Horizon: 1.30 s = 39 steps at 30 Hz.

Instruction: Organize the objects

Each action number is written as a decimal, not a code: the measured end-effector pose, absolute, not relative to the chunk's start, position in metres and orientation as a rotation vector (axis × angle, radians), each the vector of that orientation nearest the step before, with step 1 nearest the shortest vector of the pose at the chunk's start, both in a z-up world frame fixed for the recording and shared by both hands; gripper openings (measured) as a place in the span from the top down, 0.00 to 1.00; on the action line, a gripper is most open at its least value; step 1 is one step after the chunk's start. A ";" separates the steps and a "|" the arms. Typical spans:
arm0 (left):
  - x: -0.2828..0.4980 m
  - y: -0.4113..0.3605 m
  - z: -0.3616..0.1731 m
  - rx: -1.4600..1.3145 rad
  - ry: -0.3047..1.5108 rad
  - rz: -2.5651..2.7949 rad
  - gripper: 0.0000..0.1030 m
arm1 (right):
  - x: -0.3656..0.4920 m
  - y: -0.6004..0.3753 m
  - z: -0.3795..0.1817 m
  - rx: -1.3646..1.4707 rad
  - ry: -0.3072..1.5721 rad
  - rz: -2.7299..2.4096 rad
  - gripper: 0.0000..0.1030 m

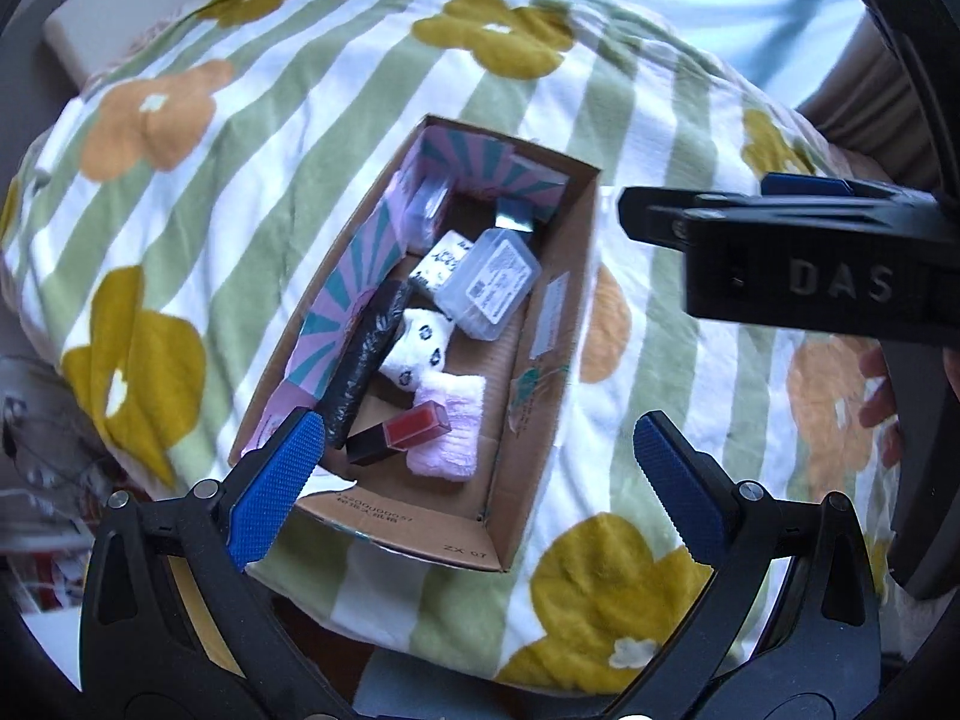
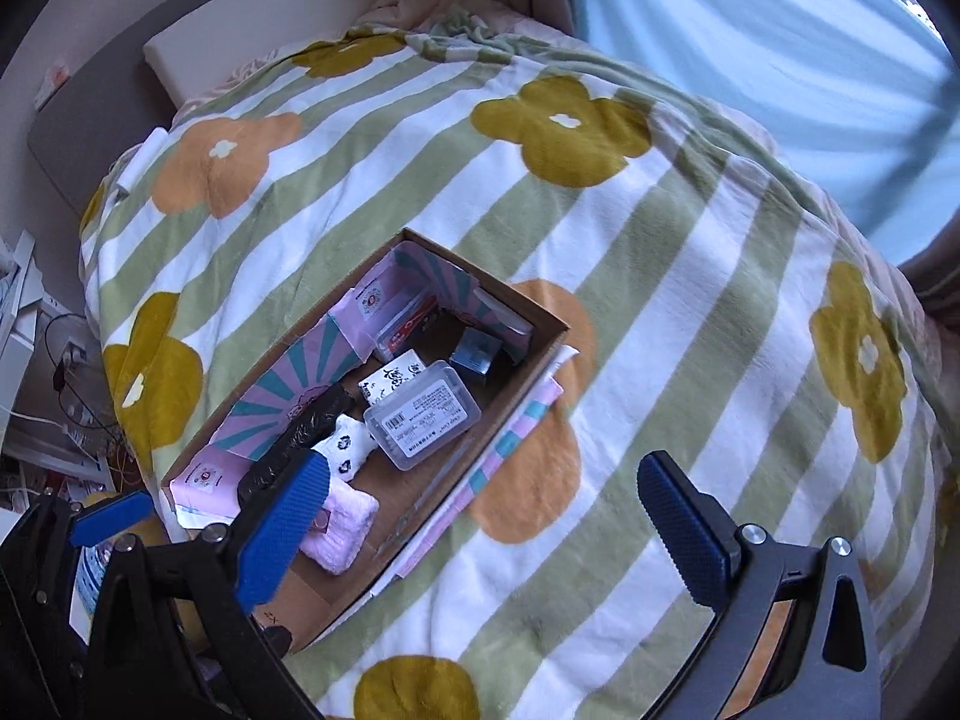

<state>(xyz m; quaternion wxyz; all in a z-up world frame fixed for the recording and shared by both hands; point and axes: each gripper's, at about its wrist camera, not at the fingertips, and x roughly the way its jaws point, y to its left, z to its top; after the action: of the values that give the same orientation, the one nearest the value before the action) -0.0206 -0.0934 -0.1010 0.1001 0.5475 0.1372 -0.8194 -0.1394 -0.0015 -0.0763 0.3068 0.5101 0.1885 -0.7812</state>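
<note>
box: open brown cardboard box (image 1: 543, 324) sitting on a fleecy blanket with green and white stripes and big mustard and orange flowers (image 1: 336, 120). purple and teal sunburst print lines its inside walls.
clear case: see-through plastic case with a white barcode label (image 1: 489, 282), lying tilted around the middle of the box, propped partly on a small white carton with black lettering (image 1: 441, 261).
black thing: long crinkly black plastic-wrapped bundle (image 1: 366, 360), leaning along the left inner wall.
soft stuff: white plush item with black spots (image 1: 420, 351) just beside the black bundle, and a pale pink fuzzy cloth (image 1: 453, 426) at the near end of the box.
lipstick-ish thing: red square tube with a black cap (image 1: 399, 432), resting on the near edge of the pink cloth.
far end: small dark blue-grey box (image 2: 477, 357) and a clear packet with a red card inside (image 2: 408, 327), tucked toward the far corners.
left gripper: left gripper (image 1: 474, 480) hovering over the near end of the box, blue-padded jaws spread wide, nothing between them.
right gripper: right gripper (image 2: 480, 516) off to the box's right side above the blanket, jaws also spread wide and holding nothing. in the left wrist view it pokes in from the right edge, side-on.
background: pale blue curtain (image 2: 780, 60) behind the bed, white pillow-like block (image 2: 270, 36) at the far left.
</note>
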 end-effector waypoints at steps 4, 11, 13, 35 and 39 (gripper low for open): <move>-0.020 -0.080 -0.087 1.630 0.352 -2.493 0.00 | -0.131 0.043 -0.057 1.388 0.407 -2.179 0.01; -0.026 -0.052 -0.068 1.639 0.254 -2.623 0.00 | -0.108 0.117 -0.041 1.479 0.265 -2.361 0.01; -0.032 -0.041 -0.065 1.645 0.235 -2.659 0.00 | -0.098 0.135 -0.038 1.492 0.227 -2.416 0.01; -0.041 0.010 -0.055 1.657 0.101 -2.816 0.00 | -0.064 0.221 -0.052 1.632 -0.021 -2.606 0.01; -0.040 0.010 -0.053 1.659 0.095 -2.812 0.00 | -0.065 0.222 -0.053 1.627 -0.019 -2.609 0.01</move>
<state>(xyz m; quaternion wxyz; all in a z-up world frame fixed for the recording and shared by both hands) -0.0403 0.0098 -0.0528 -0.0622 0.5070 0.0291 -0.8592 -0.0648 0.2218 -0.0530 0.0336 0.5289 -0.0062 -0.8480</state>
